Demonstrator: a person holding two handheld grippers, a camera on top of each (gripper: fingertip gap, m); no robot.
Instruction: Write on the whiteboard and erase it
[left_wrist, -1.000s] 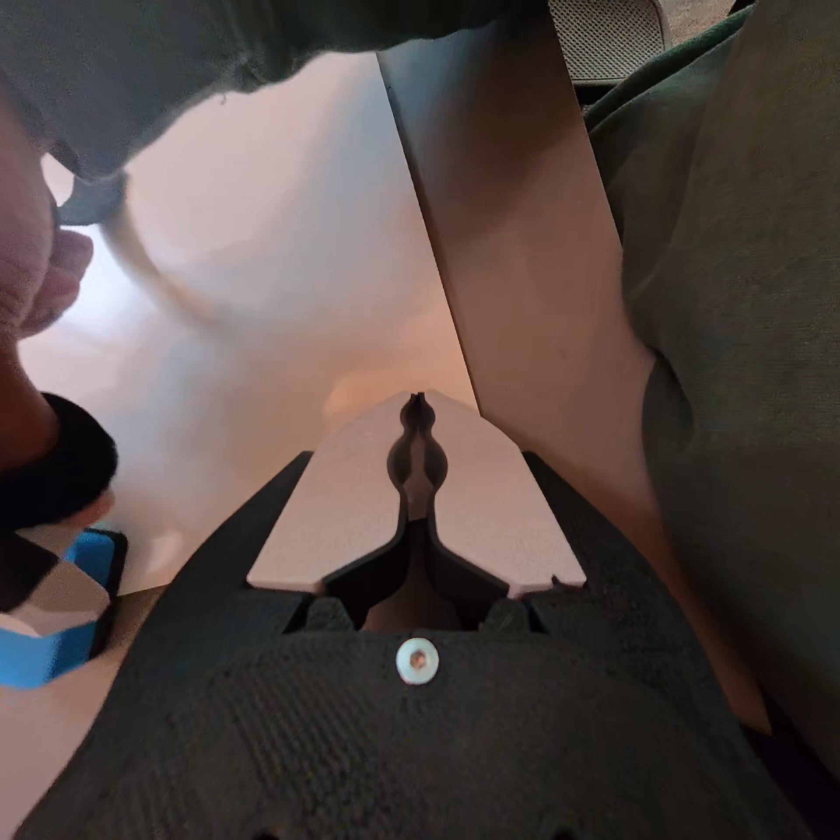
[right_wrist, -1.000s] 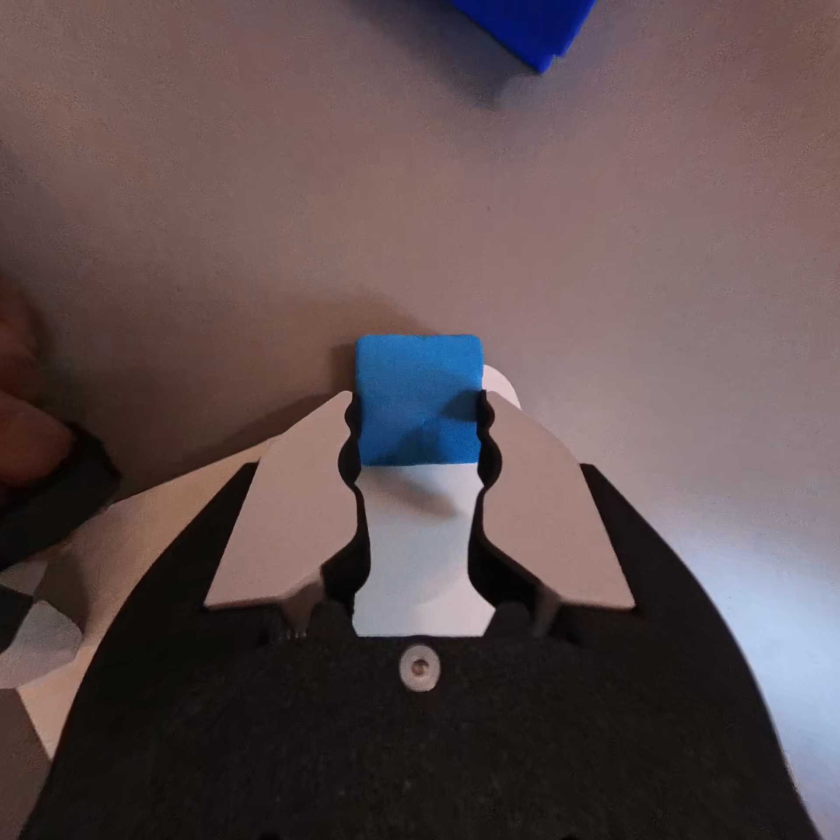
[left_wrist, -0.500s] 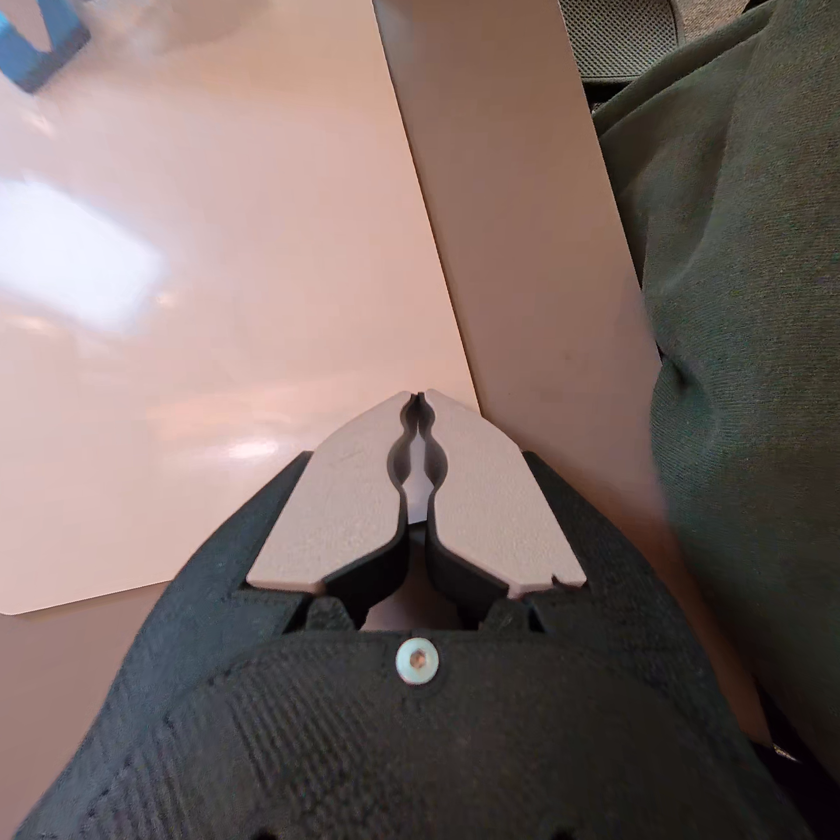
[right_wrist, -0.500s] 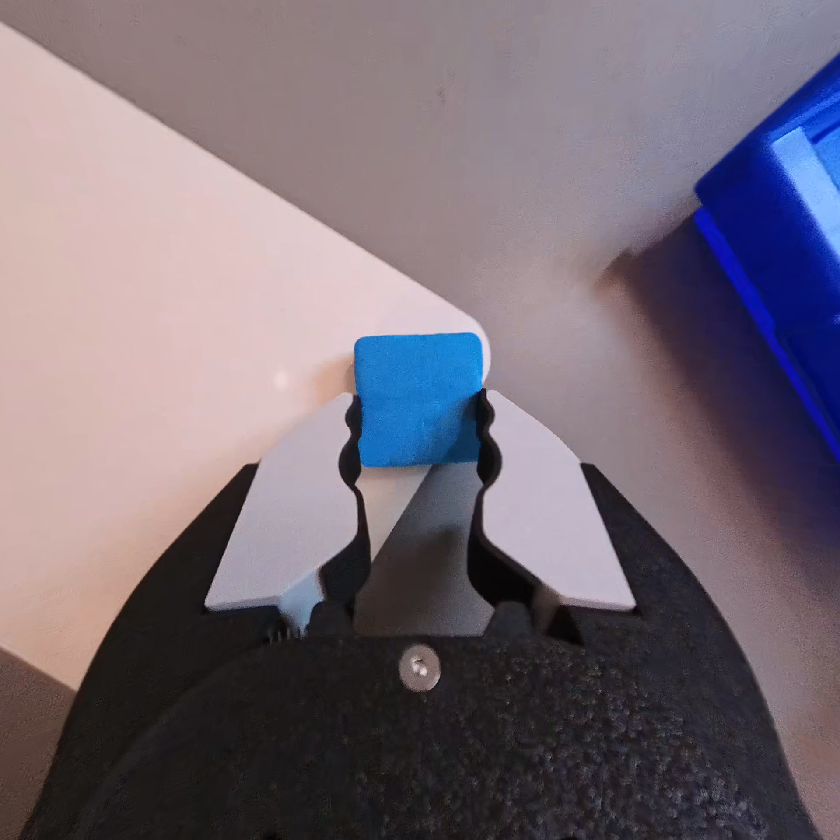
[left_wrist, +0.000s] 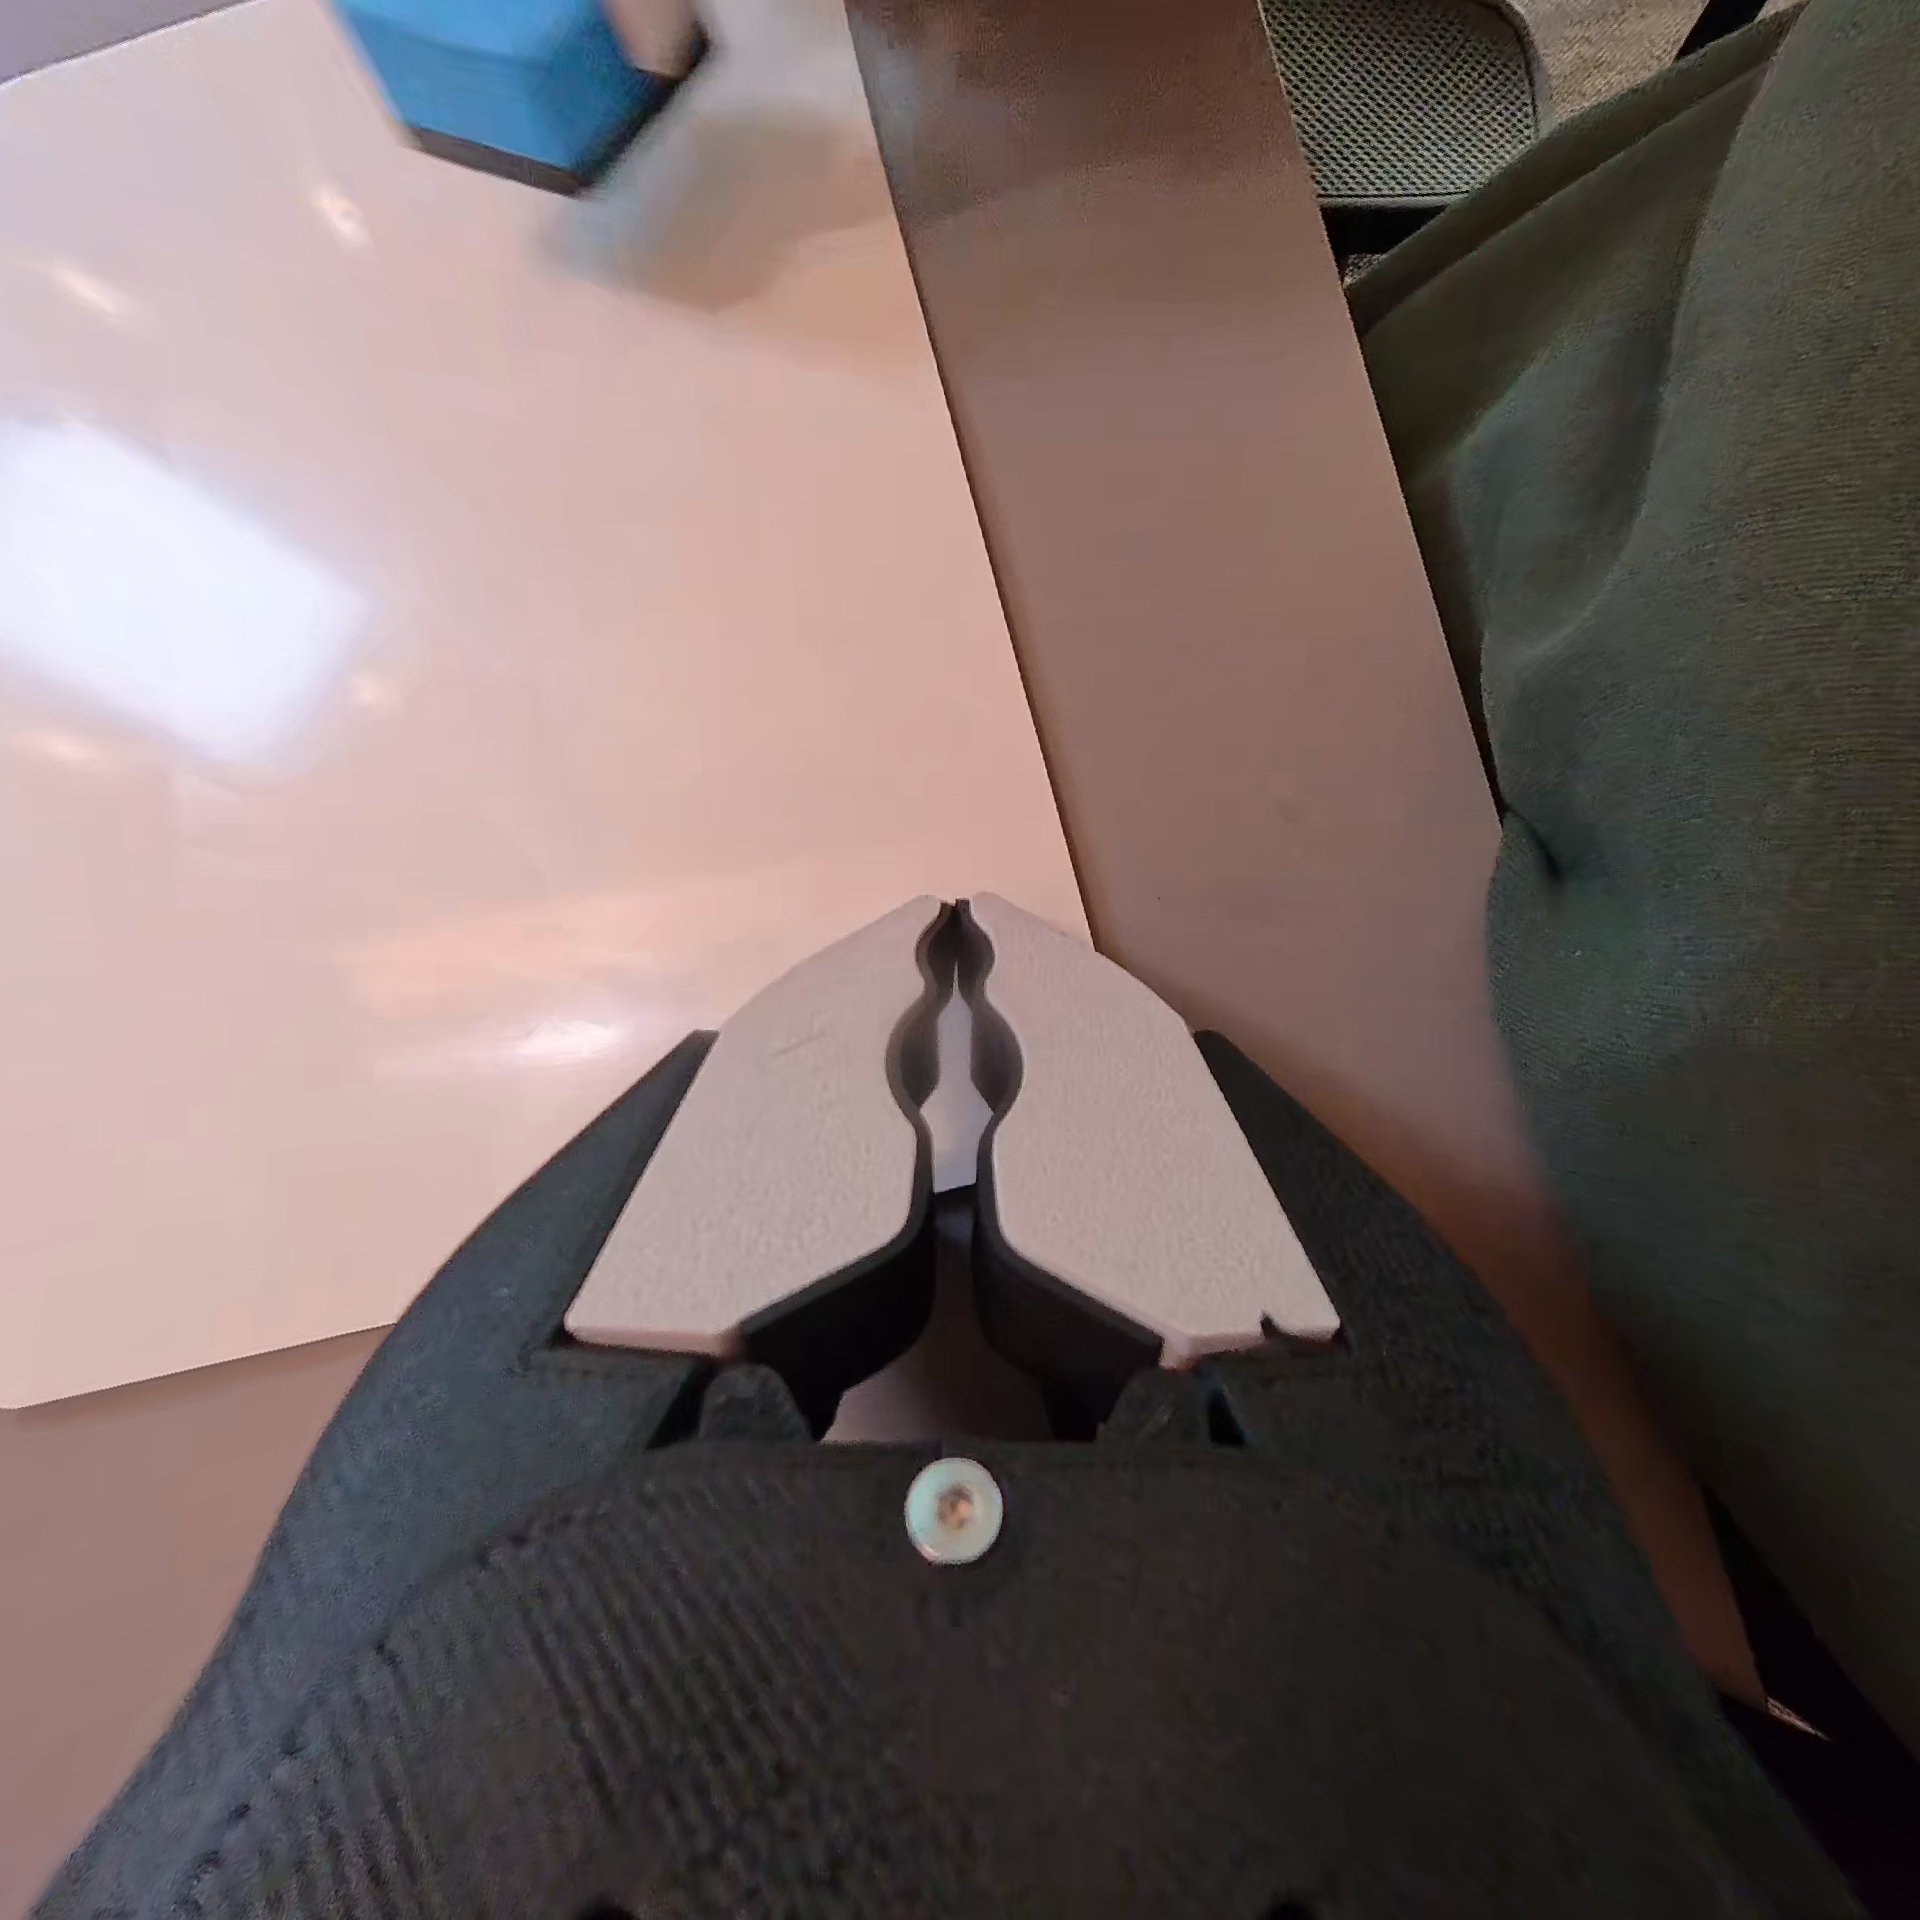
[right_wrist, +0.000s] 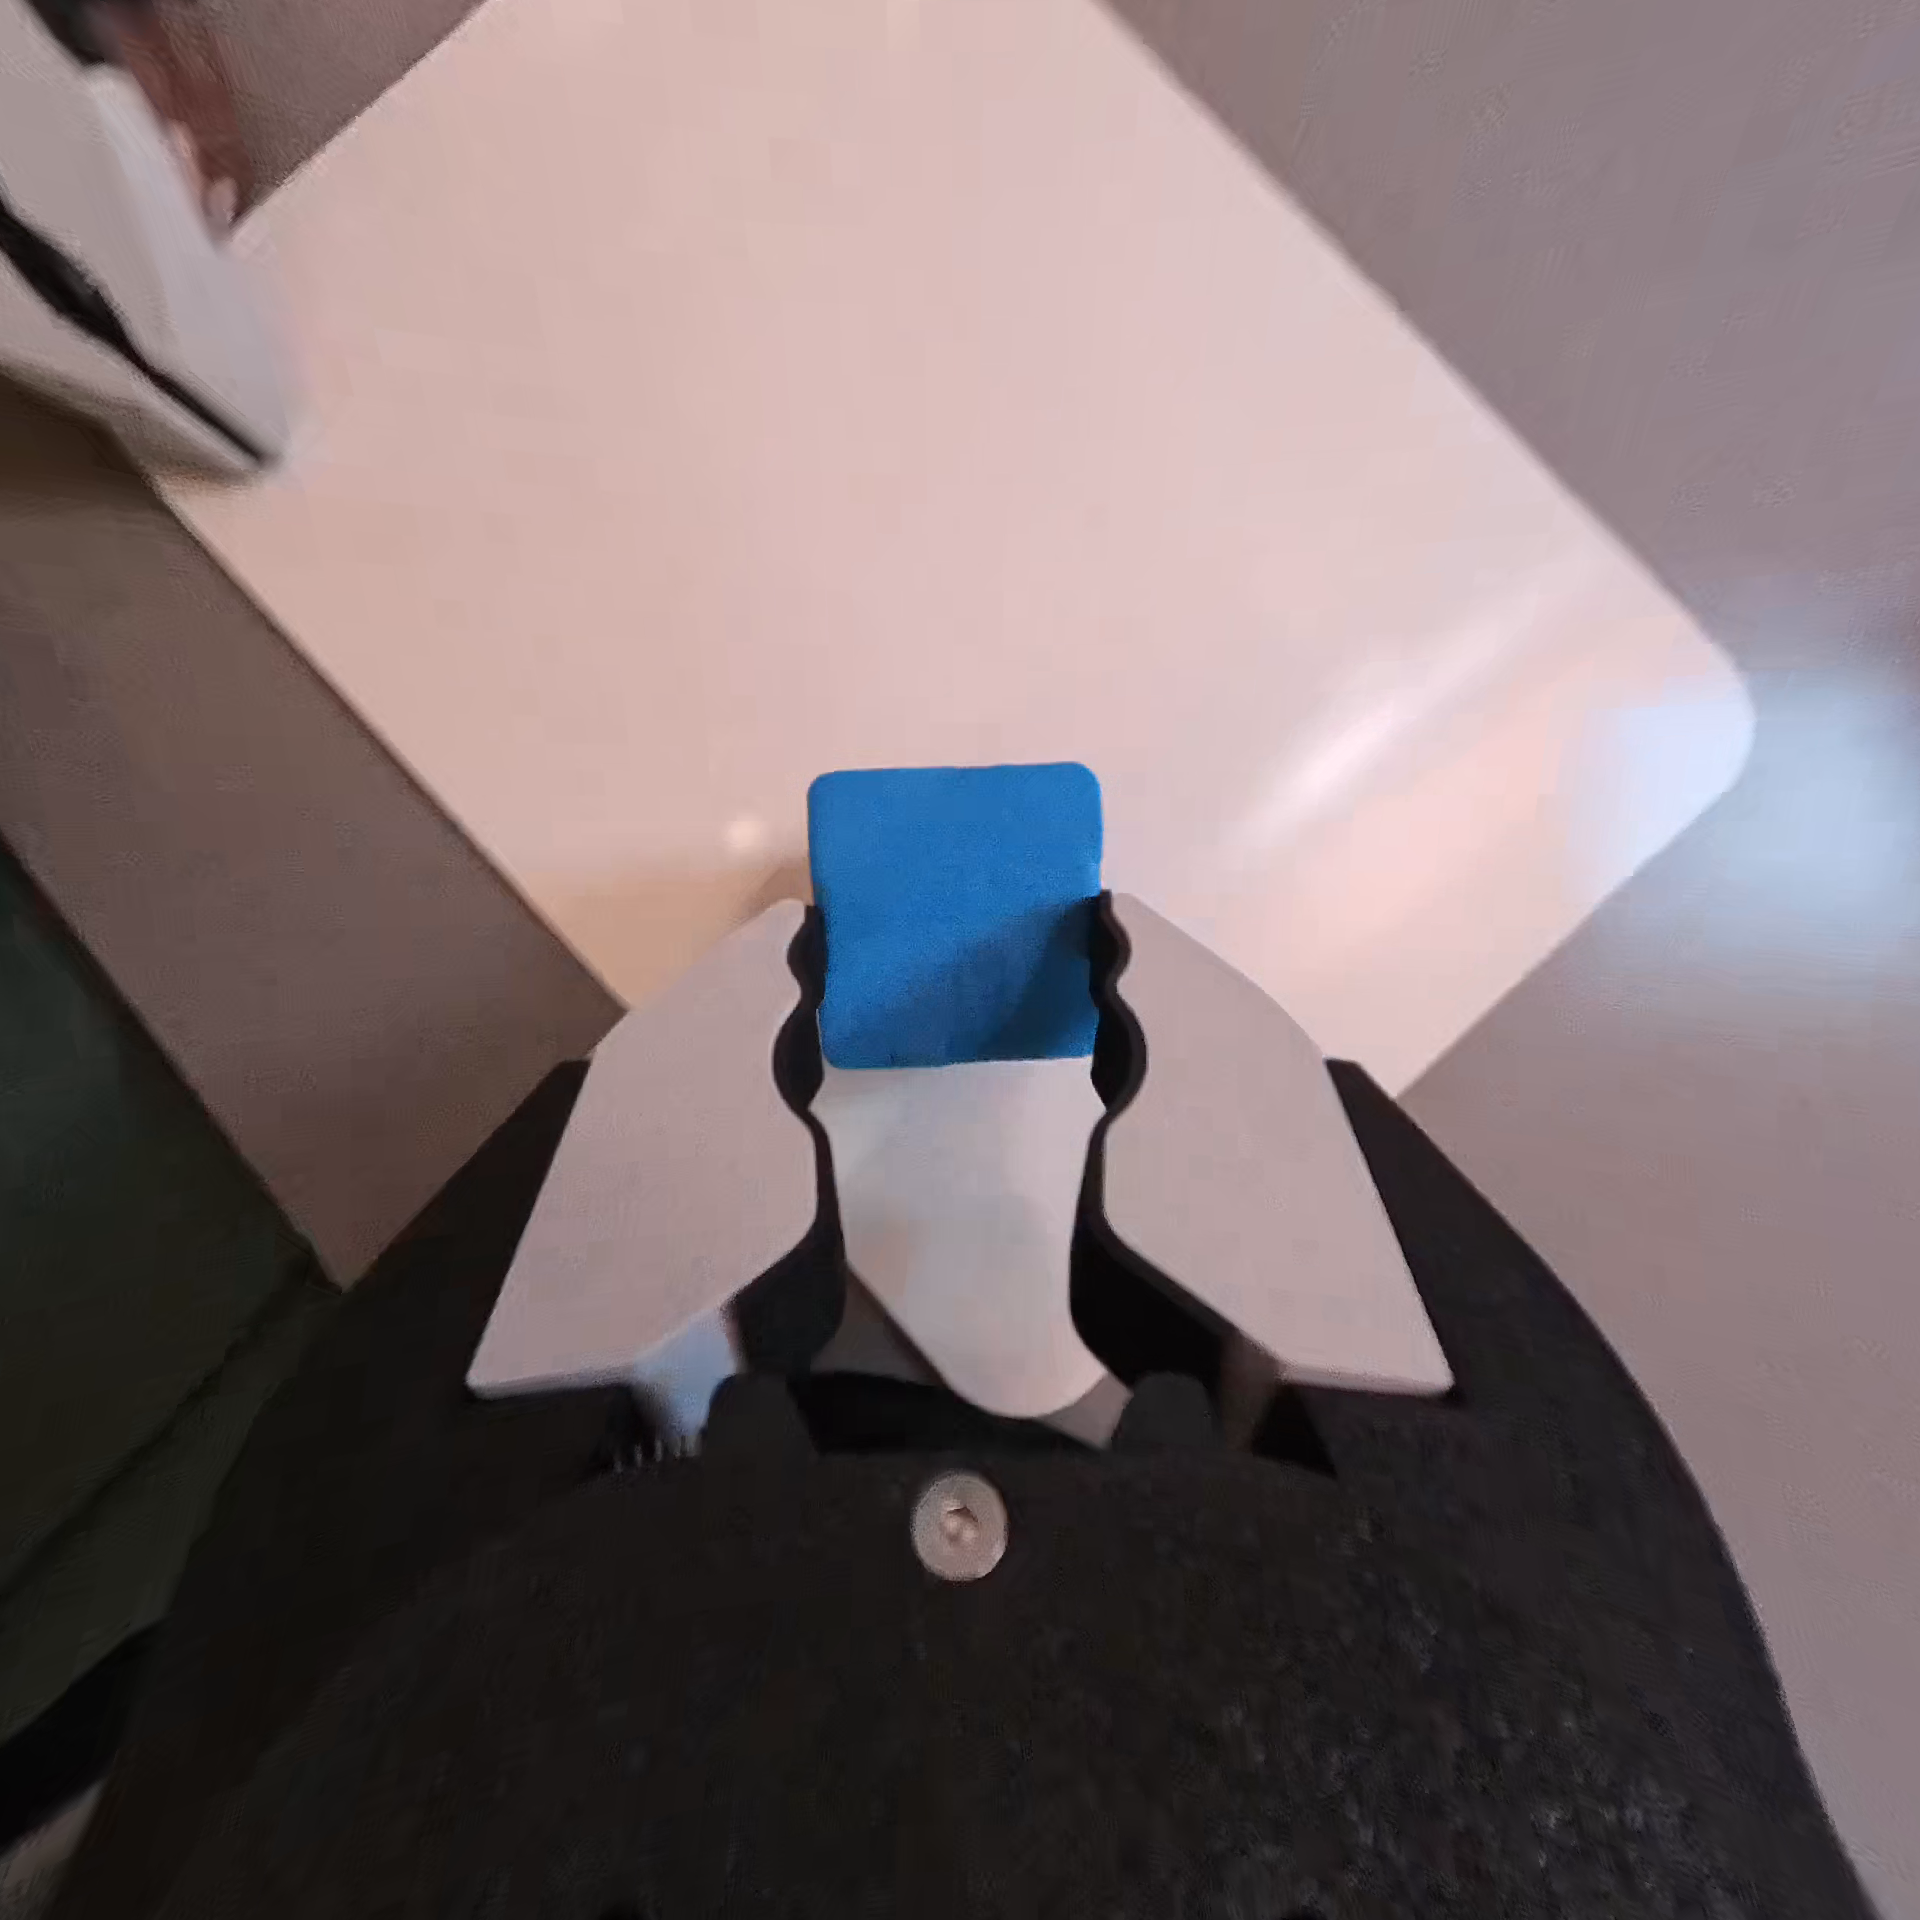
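Two grippers: right gripper (right_wrist: 951, 914) jaws pinch the blue eraser (right_wrist: 951, 914) at its sides, felt face down w/ the whiteboard (right_wrist: 831, 468) just below, probably for wiping. Left gripper (left_wrist: 956, 906) jaws pressed together, empty, over the board's near edge.

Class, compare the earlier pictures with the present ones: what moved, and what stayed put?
The right tongs carried the blue eraser from the board's corner back over the whiteboard. Their grip on it is unchanged. The left tongs stayed shut and empty at the board's edge.
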